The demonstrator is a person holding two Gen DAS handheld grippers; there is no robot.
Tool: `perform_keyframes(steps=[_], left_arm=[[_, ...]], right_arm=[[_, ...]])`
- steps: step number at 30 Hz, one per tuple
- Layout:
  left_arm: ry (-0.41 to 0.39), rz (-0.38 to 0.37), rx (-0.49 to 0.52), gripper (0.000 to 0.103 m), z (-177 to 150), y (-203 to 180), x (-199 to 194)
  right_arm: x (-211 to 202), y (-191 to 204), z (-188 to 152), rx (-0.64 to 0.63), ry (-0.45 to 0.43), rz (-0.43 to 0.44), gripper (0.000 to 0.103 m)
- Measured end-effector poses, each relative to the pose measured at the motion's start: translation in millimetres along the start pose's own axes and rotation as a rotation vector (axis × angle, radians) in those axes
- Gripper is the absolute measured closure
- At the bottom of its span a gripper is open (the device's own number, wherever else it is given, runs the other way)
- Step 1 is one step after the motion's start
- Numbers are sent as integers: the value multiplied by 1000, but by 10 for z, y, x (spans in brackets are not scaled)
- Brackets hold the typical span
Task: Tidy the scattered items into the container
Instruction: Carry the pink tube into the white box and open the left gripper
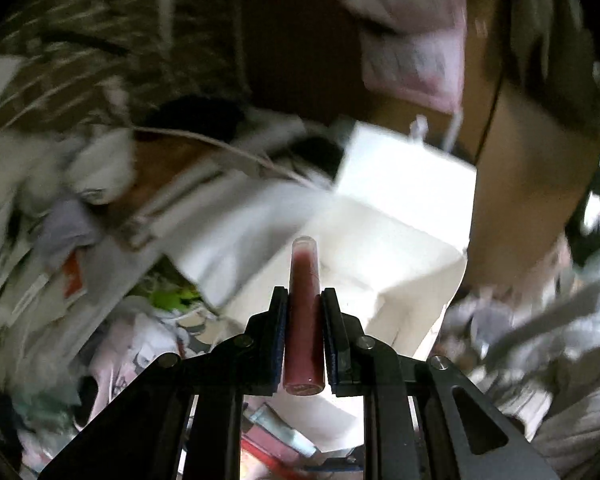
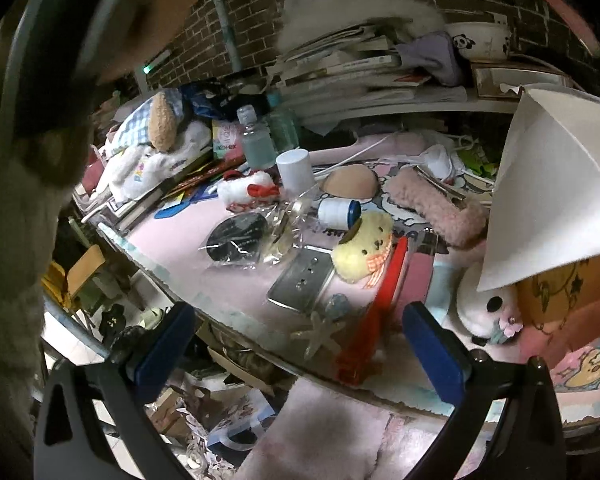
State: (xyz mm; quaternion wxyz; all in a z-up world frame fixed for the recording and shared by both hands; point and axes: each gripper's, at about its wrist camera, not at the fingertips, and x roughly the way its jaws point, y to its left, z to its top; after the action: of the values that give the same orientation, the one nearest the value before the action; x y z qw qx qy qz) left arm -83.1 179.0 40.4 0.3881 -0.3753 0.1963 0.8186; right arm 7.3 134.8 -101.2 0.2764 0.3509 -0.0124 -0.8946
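The left gripper (image 1: 305,320) pinches a slim, glossy tube of dark-red gloss (image 1: 304,316) above a white box (image 1: 400,248); the right gripper's (image 2: 300,344) blue-padded fingers (image 2: 164,344) gape over a fluffy yellow plush (image 2: 362,246).

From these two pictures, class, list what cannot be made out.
1. Left wrist view: everything beyond the red tube in the left gripper is motion-blurred; the white box interior is unreadable.
2. Right wrist view: the white box is cut off by the edge.
3. Right gripper: empty.

"kotex" on pink-green pack (image 2: 225,141)
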Motion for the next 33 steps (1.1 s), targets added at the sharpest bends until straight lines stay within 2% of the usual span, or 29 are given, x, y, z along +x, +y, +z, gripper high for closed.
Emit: perform_keyframes(steps=[6,9,19,23,26,28,29,32,33], left_arm=[[163,-48,4,91,109,-128,422],[226,-25,20,91,109,-139,607],[290,-11,24,91,41,-78,802],[306,-16,30,90,-34,-88,813],[275,-9,43,72,-66,-104,716],[240,-3,55,46,-65,-119,621],[218,2,56,39,-63,-121,558],[163,3,48,36,-71,-118,363],[138,-5,48,35,-75,-133,270]], right_arm=[[19,-62,-4,28,8,14,0],[14,-89,-1,33,4,9,0],[81,-247,21,60,-12,-72,0],[91,-268,-56,40,-66,-106,0],[96,-271,-150,21,-96,-126,0],[86,-286,-199,21,-109,-120,0],[74,-286,-213,19,-116,-119,0],[39,-278,-225,5,-133,-139,8],[34,-280,-220,0,-132,-146,15]])
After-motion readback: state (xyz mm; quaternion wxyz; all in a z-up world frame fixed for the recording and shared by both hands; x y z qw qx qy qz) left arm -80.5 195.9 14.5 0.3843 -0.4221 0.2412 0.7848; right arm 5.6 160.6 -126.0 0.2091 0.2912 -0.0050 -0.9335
